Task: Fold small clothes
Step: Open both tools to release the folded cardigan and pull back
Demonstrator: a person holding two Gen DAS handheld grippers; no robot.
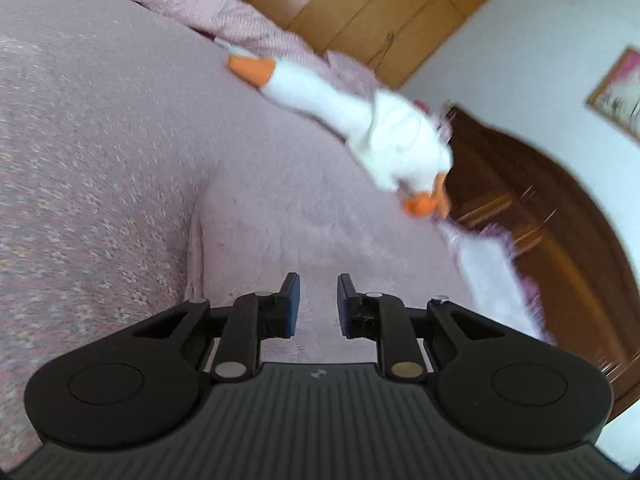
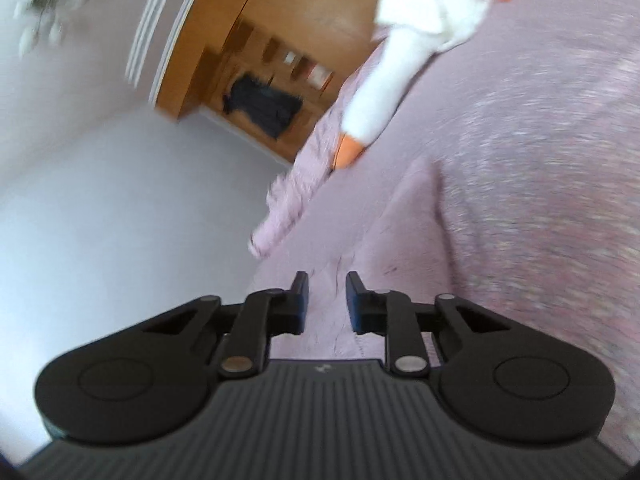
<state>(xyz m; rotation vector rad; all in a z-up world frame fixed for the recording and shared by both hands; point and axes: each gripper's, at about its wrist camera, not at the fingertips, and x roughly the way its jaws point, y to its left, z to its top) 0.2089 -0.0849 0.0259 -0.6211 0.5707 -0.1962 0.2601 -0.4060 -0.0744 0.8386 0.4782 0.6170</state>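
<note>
Both views are motion-blurred. The left tool [image 1: 316,306] is released, its pads apart over a pale pink garment [image 1: 304,236] lying flat on the bed [image 1: 88,152]. The right tool [image 2: 327,304] is likewise released above the same garment, gripping nothing. Fold lines and garment type cannot be made out. A white plush goose [image 1: 360,120] lies beyond, partly cut off in the right view.

No readable text, label, brand or number shows in either view. Only a tiny pale mark sits on each gripper's ribbed body behind the fingers, too small to make out.
</note>
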